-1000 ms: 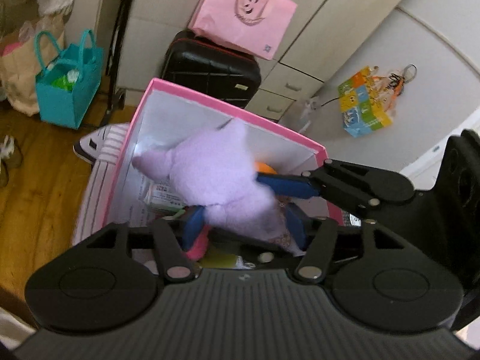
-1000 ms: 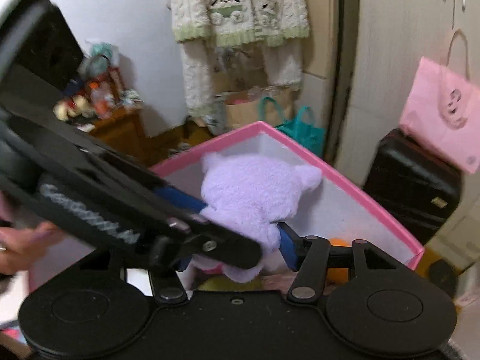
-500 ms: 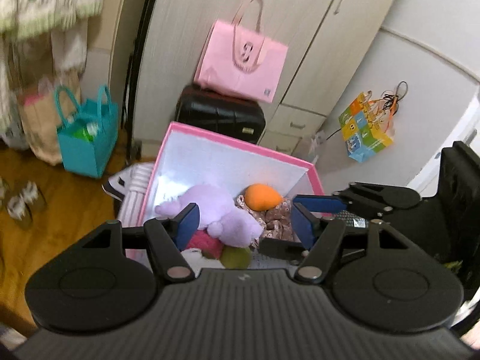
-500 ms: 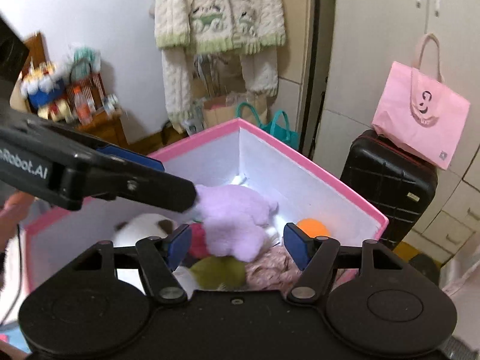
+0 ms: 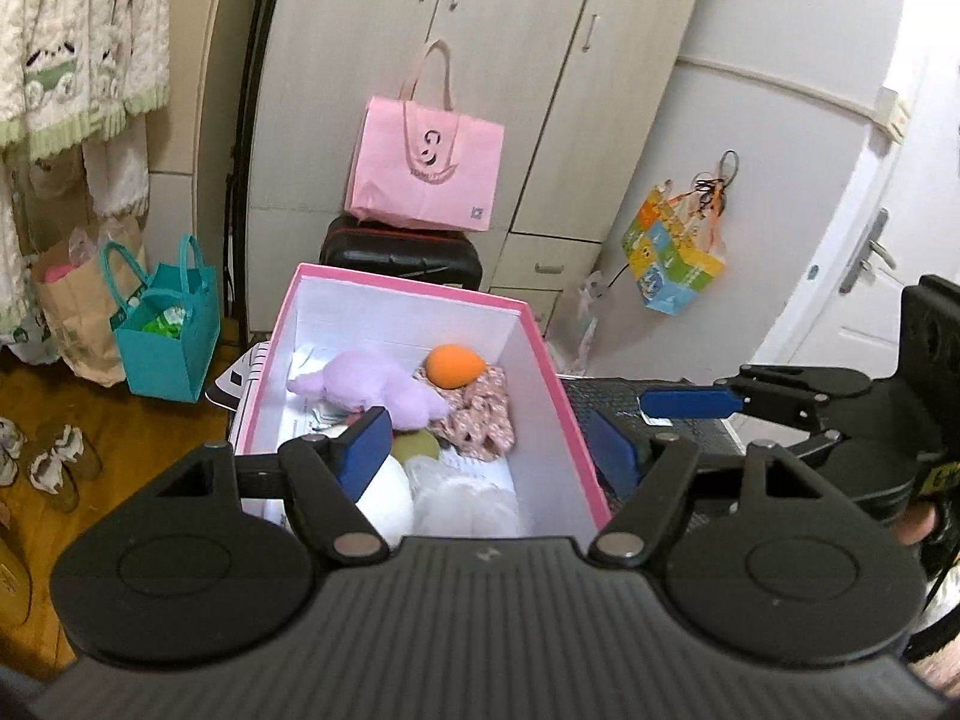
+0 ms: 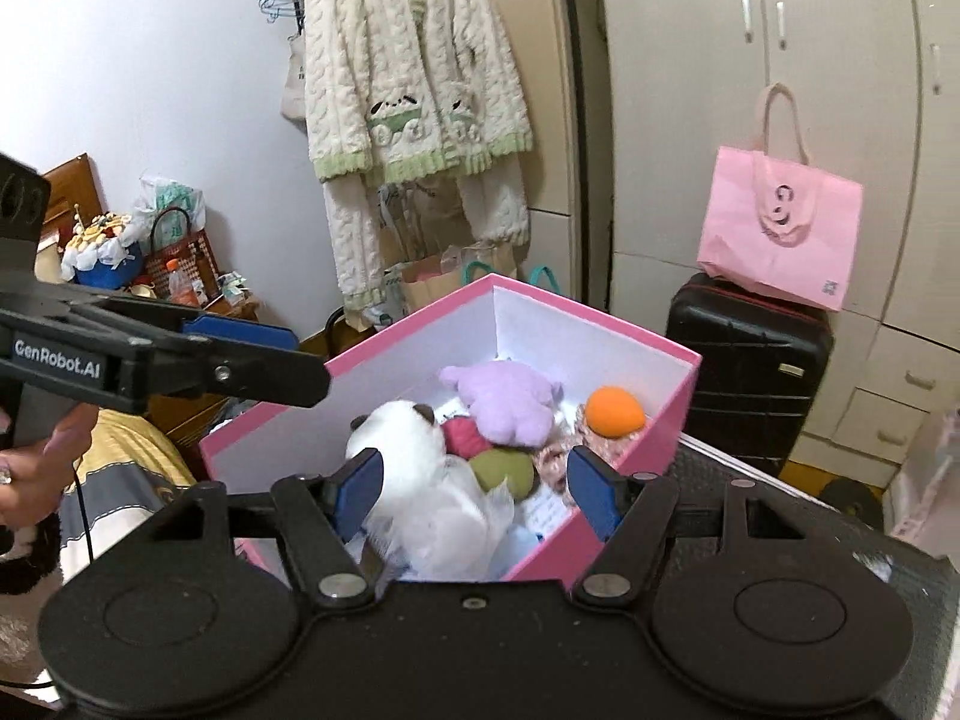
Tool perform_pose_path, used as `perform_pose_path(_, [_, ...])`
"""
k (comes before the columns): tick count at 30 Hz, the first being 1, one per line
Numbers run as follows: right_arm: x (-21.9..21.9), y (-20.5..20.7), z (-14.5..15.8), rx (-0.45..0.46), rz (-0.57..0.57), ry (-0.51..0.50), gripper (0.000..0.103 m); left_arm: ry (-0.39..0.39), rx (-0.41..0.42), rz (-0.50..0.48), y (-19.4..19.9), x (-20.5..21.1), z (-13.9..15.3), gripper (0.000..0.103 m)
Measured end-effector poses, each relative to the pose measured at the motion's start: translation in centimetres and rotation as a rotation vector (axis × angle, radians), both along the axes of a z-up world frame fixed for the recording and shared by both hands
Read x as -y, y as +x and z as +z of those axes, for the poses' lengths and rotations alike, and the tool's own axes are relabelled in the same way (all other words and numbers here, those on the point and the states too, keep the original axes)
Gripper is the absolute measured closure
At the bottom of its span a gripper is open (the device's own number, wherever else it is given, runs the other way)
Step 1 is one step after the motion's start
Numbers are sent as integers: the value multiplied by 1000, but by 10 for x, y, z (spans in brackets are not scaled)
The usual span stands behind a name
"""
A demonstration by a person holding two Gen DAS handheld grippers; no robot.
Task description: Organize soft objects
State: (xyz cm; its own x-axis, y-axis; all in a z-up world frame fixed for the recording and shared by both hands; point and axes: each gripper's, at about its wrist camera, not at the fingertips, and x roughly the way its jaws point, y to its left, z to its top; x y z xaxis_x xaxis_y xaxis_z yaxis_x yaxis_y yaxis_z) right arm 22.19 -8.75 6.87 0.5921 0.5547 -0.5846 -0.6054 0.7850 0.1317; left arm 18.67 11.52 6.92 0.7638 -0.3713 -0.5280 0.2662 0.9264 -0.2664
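- Pink box (image 5: 558, 384): lies centre frame in the left wrist view, open at the top, beyond and below both grippers; in the right wrist view its near corner sits low centre, between the blue pads.
- Purple plush (image 5: 366, 384): rests inside the box toward its far left part, long axis running left to right across the frame, touching the floral cloth (image 5: 480, 414) and just beside the orange toy (image 5: 454, 366).
- White plush (image 6: 414, 450): lies nearest the right gripper, with a green toy (image 6: 503, 471) and a red toy (image 6: 462, 435) pressed against it.
- Left gripper (image 5: 492, 450): hangs above the box's near edge, its jaws having just widened; they stand apart with nothing clamped, the toys visible only past them, deeper in the box.
- Right gripper (image 6: 474, 489): hangs over the near corner, its jaws having just been widening; they stand apart and empty, the white plush seen between the pads but lying lower, untouched.
- Judgement: every soft thing in view already lies in the box, so the next pick must lie outside both frames; neither hand is clearly the nearer to it.
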Motion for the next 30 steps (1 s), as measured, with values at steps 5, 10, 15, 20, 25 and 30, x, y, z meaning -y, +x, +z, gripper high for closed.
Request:
perform_pose_path(5, [14,-35,6,40,-19,5,29,15,31,-21,-35,13,3,29])
perform_pose_path(10, [28,-62,10,62,-39,27,29,34,11,-39,-57,25,3,28])
perform_pose_path(15, [37,-81,13,79,-88,38,25,56,30,-32,-79,33,5,26])
perform_pose_path(20, [41,-92,12,78,-160,30,19,79,48,-48,-98,39,10,21])
perform_pose_path(25, [40,-101,9,98,-164,7,15,79,67,-45,-106,42,10,11])
perform_pose_path(30, [38,-110,6,96,-167,2,11,85,71,-78,-112,48,6,4])
